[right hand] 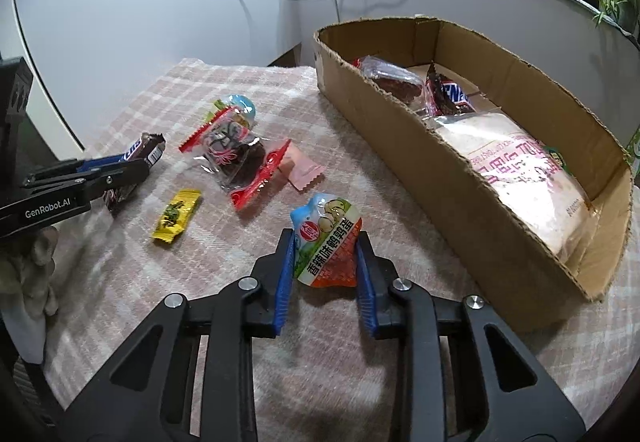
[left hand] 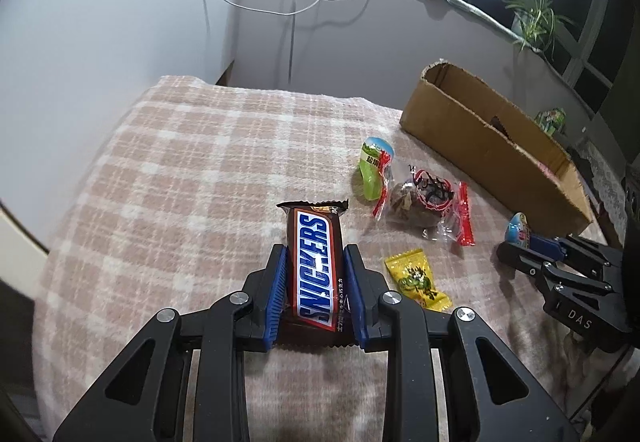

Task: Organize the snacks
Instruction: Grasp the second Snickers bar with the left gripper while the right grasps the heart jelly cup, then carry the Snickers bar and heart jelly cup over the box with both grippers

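Meanwhile, on a fuzzy pink plaid blanket [left hand: 168,170], the left gripper [left hand: 316,262] pinches a glossy rectangular Snickers bar [left hand: 316,266] between ribbed blue pads; the right gripper [right hand: 326,254] clamps a rounded quail-egg pouch [right hand: 326,242]; at two o'clock in its view, the ragged-edged cardboard box [right hand: 400,138] holds crinkly packets; a yellow candy [right hand: 176,216] lies at ten o'clock
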Demonstrator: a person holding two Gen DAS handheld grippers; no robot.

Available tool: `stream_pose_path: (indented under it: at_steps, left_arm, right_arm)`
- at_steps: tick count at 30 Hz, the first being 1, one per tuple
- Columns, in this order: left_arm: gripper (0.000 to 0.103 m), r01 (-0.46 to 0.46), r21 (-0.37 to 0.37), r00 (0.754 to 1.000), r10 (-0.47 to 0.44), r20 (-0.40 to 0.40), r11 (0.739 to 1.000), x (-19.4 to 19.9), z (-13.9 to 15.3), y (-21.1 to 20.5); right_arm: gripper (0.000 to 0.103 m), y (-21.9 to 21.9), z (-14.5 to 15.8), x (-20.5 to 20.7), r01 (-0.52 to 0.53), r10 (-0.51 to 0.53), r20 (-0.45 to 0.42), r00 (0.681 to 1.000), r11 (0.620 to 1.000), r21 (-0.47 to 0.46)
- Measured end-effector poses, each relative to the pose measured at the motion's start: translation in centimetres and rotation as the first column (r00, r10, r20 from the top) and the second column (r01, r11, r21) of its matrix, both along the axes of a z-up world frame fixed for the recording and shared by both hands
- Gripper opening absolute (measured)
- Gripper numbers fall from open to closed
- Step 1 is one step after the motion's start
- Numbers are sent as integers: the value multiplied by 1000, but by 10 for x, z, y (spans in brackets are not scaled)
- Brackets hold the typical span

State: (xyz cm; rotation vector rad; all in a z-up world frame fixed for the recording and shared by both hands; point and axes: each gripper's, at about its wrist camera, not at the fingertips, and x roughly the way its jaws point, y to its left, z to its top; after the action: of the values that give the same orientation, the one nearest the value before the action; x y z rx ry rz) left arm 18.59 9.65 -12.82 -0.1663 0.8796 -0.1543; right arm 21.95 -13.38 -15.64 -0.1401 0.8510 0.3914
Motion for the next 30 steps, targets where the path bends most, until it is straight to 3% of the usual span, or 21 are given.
stream_pose_path:
  at_steps: [17, 30]
  left_arm:
    - [27, 31, -34, 995, -27, 98, 999, -20, 45, -18]
    - [27, 96, -33, 986, -91, 138, 995, 4, 71, -63]
  right_arm:
    - [29, -34, 68, -41, -13, 3, 119, 993, 996, 90]
    - [29, -94, 113, -23, 44, -62, 190, 980, 995, 95]
